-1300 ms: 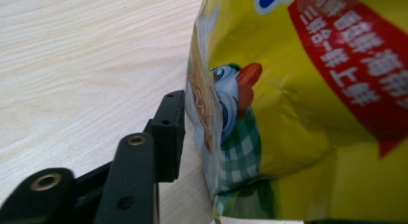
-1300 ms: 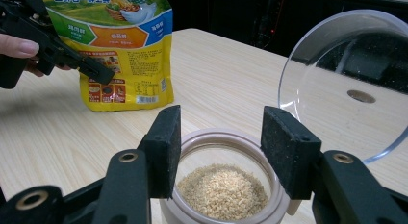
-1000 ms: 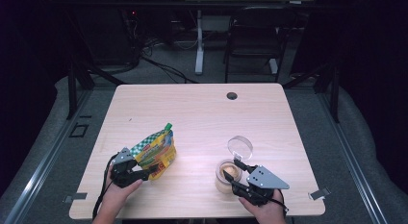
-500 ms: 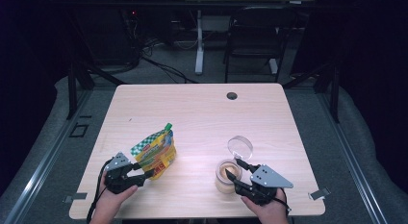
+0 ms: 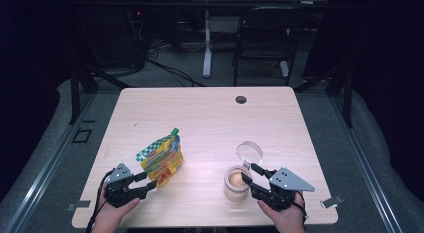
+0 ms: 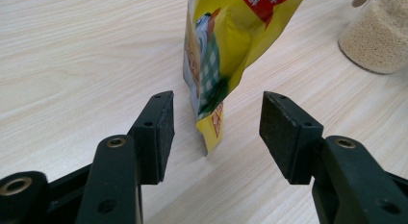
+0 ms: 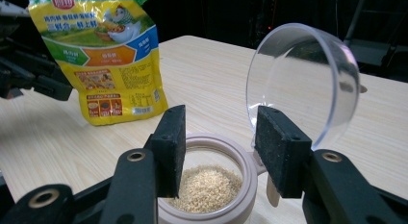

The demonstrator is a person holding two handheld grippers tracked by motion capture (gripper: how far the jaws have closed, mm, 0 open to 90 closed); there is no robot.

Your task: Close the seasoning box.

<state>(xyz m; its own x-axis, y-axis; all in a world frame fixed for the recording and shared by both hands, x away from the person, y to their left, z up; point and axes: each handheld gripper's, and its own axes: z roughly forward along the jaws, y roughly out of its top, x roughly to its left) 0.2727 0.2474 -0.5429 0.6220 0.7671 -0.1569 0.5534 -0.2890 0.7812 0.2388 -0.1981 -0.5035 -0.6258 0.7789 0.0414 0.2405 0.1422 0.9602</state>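
A yellow pouch (image 5: 161,160) with a green checked top stands upright on the table's left front. My left gripper (image 5: 150,181) is just in front of it and open. In the left gripper view the pouch's lower corner (image 6: 211,128) sits between the jaws of the left gripper (image 6: 216,119) without touching them. At the right front stands a jar of pale grains (image 5: 235,182), its clear hinged lid (image 5: 249,153) tipped up. My right gripper (image 5: 248,174) is open beside it. In the right gripper view, the right gripper (image 7: 219,133) hovers over the jar's rim (image 7: 240,159), near the lid (image 7: 303,80).
The wooden table (image 5: 210,118) has a dark cable hole (image 5: 241,99) near its far edge. The jar (image 6: 375,36) appears beyond the pouch in the left gripper view. The pouch (image 7: 106,60) and the left gripper (image 7: 29,75) lie past the jar in the right gripper view.
My left gripper has drawn back slightly toward the table's front edge, away from the pouch. The right gripper, the jar and the pouch have stayed put.
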